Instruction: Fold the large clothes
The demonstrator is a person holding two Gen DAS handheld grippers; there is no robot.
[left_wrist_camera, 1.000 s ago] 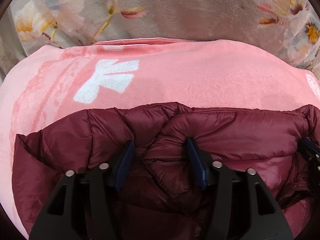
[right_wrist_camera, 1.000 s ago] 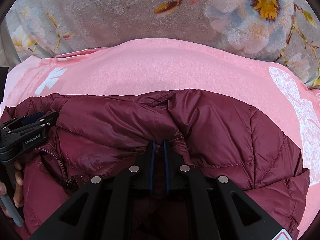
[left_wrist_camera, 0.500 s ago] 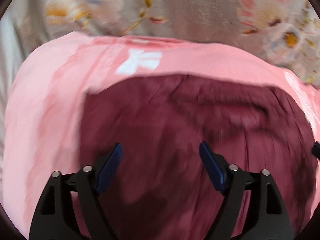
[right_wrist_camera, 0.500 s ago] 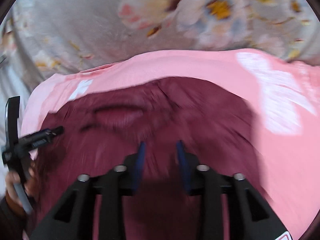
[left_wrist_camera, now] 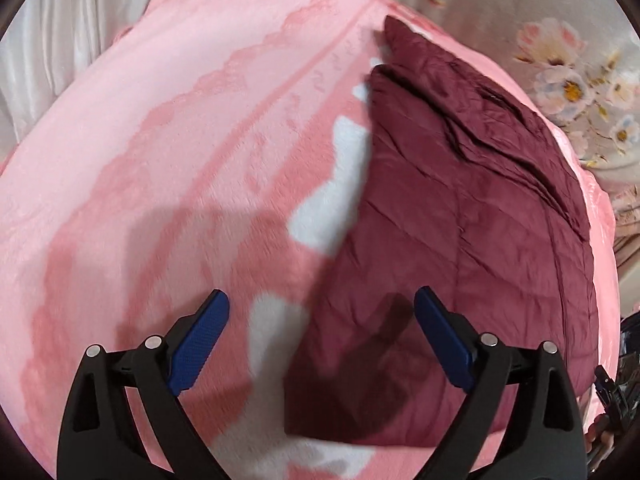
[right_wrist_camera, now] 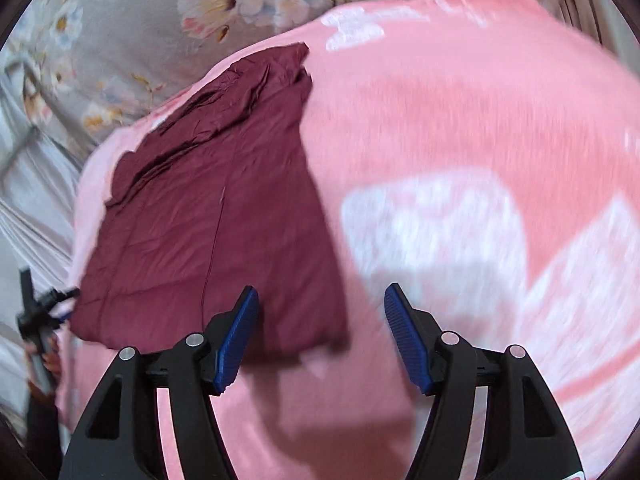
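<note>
On the pink blanket (left_wrist_camera: 168, 128) lies the maroon jacket (left_wrist_camera: 460, 200), folded flat. It looks puffy, light and slick, so I'd pinch a seamed edge or corner. Left tongs (left_wrist_camera: 322, 342) and right tongs (right_wrist_camera: 322, 336) both just spread apart, nothing between them. Floral bedding (right_wrist_camera: 120, 40) behind.

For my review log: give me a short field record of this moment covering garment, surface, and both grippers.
garment: maroon puffer jacket, folded, lying flat
surface: pink blanket over floral bedding
left gripper: open, nothing between its fingers, jaws have just been opening
right gripper: open, holding nothing, jaws have just been opening
contact: neither gripper touches the jacket
</note>
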